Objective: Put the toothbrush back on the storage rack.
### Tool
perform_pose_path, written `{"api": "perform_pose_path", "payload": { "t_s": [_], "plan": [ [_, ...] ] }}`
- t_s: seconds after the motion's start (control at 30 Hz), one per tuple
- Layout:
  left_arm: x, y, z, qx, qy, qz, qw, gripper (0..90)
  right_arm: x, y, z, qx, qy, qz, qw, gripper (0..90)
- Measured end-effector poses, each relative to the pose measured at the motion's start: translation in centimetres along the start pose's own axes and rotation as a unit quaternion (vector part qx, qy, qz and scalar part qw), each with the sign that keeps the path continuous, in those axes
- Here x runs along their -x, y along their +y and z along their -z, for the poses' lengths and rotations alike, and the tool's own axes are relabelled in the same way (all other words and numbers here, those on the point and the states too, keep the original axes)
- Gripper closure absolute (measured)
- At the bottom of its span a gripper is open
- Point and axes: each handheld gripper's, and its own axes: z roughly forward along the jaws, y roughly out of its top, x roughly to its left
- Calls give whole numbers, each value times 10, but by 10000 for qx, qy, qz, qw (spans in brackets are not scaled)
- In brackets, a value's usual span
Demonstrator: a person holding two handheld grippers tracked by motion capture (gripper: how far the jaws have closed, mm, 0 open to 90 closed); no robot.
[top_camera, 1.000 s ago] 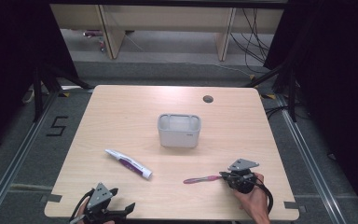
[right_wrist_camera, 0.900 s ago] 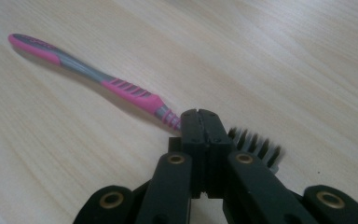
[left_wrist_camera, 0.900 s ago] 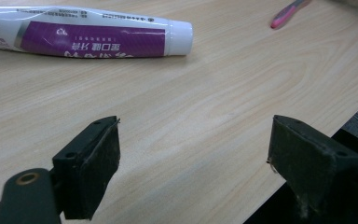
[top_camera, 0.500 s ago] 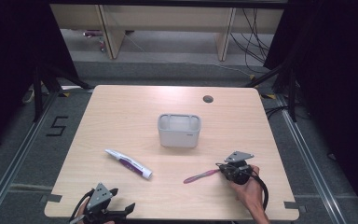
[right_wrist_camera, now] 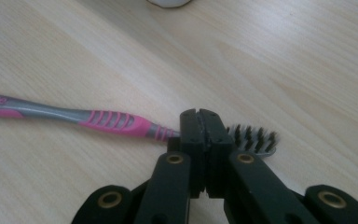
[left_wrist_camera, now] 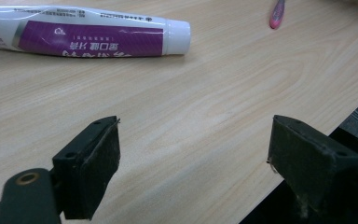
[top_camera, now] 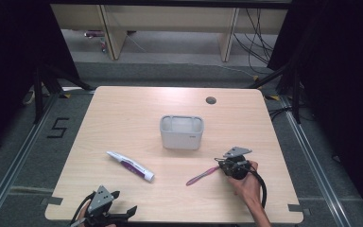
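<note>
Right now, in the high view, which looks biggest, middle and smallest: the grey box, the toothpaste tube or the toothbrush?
1. Grey box, clearly the biggest.
2. Toothpaste tube, long and thin.
3. Toothbrush, thinnest; its brush end is hidden at the right gripper, so its length against the tube's is unsure.

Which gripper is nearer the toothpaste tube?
Left. The left gripper sits open just below the toothpaste tube; the right gripper, shut on the toothbrush, is farther right.

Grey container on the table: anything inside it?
In the high view the grey container stands open-topped with a pale interior; no item shows above its rim. Its near wall hides the lower front of the inside, so something small lying there cannot be ruled out.
</note>
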Motion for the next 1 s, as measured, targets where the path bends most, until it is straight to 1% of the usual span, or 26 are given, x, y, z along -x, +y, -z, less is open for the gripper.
{"api": "perform_pose_path", "payload": {
  "t_s": [0.03,0.07,0.1,0.13,0.17,0.2,0.23,0.27,0.3,0.33,0.37,0.4,0.43,0.47,0.5,0.53,0.57,0.63,0.7,0.73,0.83,0.9,0.97,1.0],
  "plan": [
    [0,0,0,7,-4,8,10000,162,-1,1,0,-45,43,-96,9999,890],
    [0,0,0,8,-3,13,10000,162,0,2,-1,-16,26,-60,10000,890],
    [0,0,0,4,-5,14,10000,162,-1,3,-1,-46,28,-151,9999,888],
    [0,0,0,6,-7,2,10000,162,0,3,-3,-35,3,-72,10000,888],
    [0,0,0,11,0,4,10000,162,-1,5,-3,-46,14,-153,9999,888],
    [0,0,0,23,-3,12,10000,162,1,6,-4,-38,-2,-87,10000,888],
    [0,0,0,15,-1,14,10000,162,1,7,-4,-49,21,-136,9999,888],
    [0,0,0,8,-4,12,10000,162,2,9,-6,-15,-4,-87,10000,887],
    [-1,0,1,-39,-3,-49,10000,162,2,9,-6,-15,-4,-87,10000,887],
    [-1,0,1,-49,-8,-64,10000,162,3,11,-7,-2,4,-38,10000,886],
    [-1,0,1,-49,-6,-62,10000,162,2,12,-8,-32,15,-107,9999,884],
    [0,0,0,15,-1,13,10000,162,1,14,-8,-31,13,-144,9999,884],
    [0,0,0,11,-5,12,10000,162,1,15,-10,-34,30,-162,9999,882],
    [-1,0,1,-41,-3,-54,10000,162,1,16,-11,-50,11,-109,9999,881],
    [0,0,1,-9,9,4,10000,162,2,18,-13,-34,12,-108,9999,881],
    [0,0,0,36,13,19,10000,162,2,18,-14,-41,4,-102,9999,881],
    [0,0,0,15,0,15,10000,162,3,19,-16,-29,5,-61,10000,880],
    [0,0,0,10,-13,15,10000,162,1,20,-19,-116,32,-198,9997,878],
    [1,0,1,-52,54,8,10000,162,1,22,-21,-124,41,-171,9998,873],
    [0,0,0,21,-2,20,10000,162,1,23,-21,-123,26,-143,9998,870],
    [0,0,0,11,7,50,10000,162,-1,27,-21,-103,-5,-94,9999,860],
    [0,0,1,17,6,58,10000,162,-2,30,-21,-115,-10,-149,9998,835],
    [0,0,1,14,-2,48,10000,162,-3,31,-20,-151,-119,-126,9997,810],
    [0,0,1,6,1,57,10000,162,-2,30,-18,-130,-132,-176,9997,757]
  ]
}}
